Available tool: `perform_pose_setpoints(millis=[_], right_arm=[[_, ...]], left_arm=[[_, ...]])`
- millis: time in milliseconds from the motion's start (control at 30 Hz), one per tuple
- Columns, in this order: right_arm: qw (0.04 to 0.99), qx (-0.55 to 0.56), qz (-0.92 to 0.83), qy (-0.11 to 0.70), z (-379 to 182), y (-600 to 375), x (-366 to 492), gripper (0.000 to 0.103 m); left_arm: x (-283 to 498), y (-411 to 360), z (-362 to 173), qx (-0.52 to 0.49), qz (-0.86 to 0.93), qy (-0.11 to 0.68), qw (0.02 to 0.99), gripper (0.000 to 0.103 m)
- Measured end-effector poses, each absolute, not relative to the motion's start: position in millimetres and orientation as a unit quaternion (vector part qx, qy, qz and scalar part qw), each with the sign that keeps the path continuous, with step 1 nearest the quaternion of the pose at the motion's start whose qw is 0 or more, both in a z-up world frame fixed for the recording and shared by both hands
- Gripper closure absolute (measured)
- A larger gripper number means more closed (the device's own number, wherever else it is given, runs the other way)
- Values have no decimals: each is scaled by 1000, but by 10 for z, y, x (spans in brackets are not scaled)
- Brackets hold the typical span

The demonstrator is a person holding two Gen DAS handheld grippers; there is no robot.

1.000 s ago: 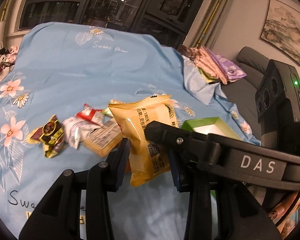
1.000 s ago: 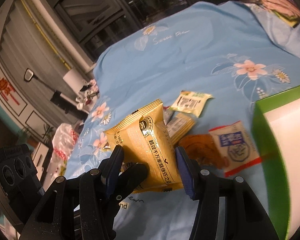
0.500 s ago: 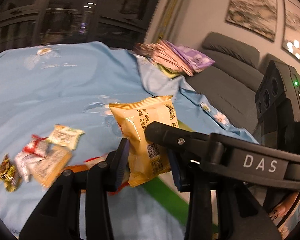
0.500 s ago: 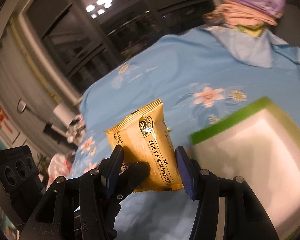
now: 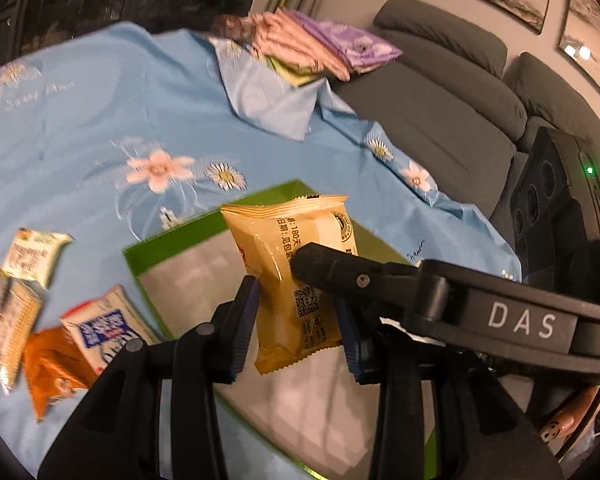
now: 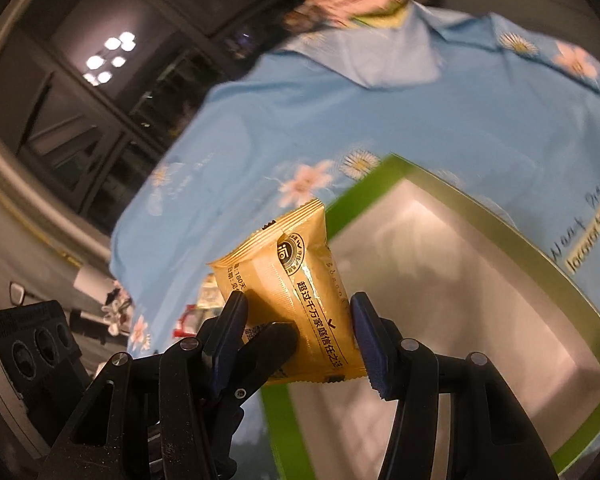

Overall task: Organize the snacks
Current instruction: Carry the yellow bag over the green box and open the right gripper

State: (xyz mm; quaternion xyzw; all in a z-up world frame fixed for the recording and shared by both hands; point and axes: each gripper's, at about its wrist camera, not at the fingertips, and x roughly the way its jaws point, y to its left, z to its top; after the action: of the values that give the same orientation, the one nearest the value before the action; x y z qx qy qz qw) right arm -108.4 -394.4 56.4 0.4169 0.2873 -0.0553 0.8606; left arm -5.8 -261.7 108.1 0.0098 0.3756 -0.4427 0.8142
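Overhead, both claws [image 5: 298, 322] [image 6: 298, 336] clamped on yellow packet [image 5: 296, 264], above green-rimmed box's [image 5: 156, 240] open interior.

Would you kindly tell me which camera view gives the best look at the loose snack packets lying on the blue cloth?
The left wrist view: several loose snack packets lie in plain sight on the blue cloth, left of the green box. The right wrist view shows only slivers of them behind the held yellow packet.
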Motion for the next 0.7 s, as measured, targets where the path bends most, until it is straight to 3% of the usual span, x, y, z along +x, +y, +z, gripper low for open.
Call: perform_pose_setpoints(millis=[300,700], right_arm=[[818,452,-73,347,310,-4068,-1009,47],[806,456,-79,369,196,-4105,-977,46]], left_arm=[[42,-2749,876,5,-437,444,782,65],[61,-2781,785,8,-432,471,769,66]])
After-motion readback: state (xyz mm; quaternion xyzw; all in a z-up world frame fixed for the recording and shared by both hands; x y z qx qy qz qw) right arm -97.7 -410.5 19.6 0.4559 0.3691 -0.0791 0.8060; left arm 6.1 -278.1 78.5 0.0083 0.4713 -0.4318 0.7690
